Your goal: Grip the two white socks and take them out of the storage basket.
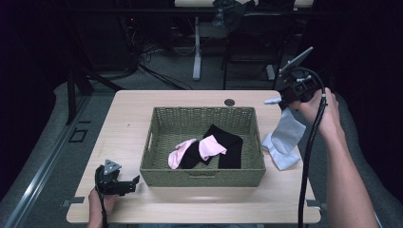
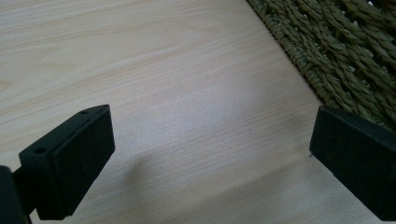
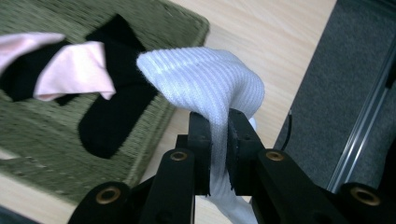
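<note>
The white sock (image 1: 285,137) hangs just right of the woven basket (image 1: 202,178), over the right part of the bench (image 1: 128,118). Its upper end is pinched in the right tool (image 1: 284,105), and its lower end trails down to a second pale sock (image 1: 272,145) lying on the bench beside the basket's right wall. In the right gripper view the jaws are clenched on the ribbed fabric (image 3: 205,84), which bulges above them, with the basket beyond.

Inside the basket lie two pink socks (image 1: 197,151) and two black socks (image 1: 223,142), overlapping near the middle.

The step in hand looks like carrying the lifted sock toward the basket to join the others. The next move likely calls for swinging the right tool left, over the basket's right rim, high enough that the dangling end clears the wall, then letting go above the pile.

The left tool (image 1: 128,185) rests at the near left of the bench, just beside the basket's near left corner; its jaws stand wide apart with nothing between them.
</note>
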A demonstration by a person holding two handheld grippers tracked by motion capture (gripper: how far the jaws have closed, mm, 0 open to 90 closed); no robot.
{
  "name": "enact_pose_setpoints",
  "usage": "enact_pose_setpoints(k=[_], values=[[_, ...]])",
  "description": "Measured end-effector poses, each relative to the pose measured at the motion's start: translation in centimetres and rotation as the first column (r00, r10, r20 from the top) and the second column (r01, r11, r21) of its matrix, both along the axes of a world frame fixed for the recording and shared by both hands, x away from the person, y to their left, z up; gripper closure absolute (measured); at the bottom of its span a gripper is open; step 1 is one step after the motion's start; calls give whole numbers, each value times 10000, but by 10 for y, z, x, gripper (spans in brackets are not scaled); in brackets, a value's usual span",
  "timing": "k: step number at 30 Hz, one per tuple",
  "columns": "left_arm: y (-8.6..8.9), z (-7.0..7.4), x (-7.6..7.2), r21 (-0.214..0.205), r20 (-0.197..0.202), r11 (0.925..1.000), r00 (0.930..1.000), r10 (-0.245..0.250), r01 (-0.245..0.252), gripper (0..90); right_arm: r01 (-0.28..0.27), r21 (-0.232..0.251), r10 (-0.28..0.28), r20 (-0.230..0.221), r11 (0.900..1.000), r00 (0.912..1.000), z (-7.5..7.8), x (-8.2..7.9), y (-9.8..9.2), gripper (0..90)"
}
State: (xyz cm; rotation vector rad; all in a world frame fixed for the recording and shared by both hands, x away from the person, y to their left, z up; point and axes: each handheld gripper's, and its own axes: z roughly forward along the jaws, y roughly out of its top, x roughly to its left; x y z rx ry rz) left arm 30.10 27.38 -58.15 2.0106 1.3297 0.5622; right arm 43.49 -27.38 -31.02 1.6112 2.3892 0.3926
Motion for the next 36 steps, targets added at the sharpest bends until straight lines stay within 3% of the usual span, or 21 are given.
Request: enact_pose_setpoints(k=[8,10,11,24,27,30,36], values=[[0,0,0,23,-21,10000,10000,19,-18,1,481,258,-468,-494,9985,9977,-59,8,-20,819],[0,0,0,7,-20,10000,10000,31,-31,1,552,465,-523,-619,9974,9967,-81,12,-24,817],[0,0,0,15,-21,10000,10000,33,-33,1,552,465,-523,-619,9974,9967,-81,12,-24,817],[0,0,0,45,-34,10000,10000,-16,16,1,1319,705,-1242,-1047,9887,9867,-159,24,-29,800],[0,0,0,26,-38,10000,10000,-12,12,1,1478,645,-1396,-1165,9869,9833,-170,26,-30,792],[0,0,0,34,-44,10000,10000,-15,15,1,1574,840,-1470,-1179,9840,9821,-182,26,-31,728],[0,0,0,21,-43,10000,10000,-5,5,1,1459,939,-1367,-975,9848,9858,-182,19,-32,526]])
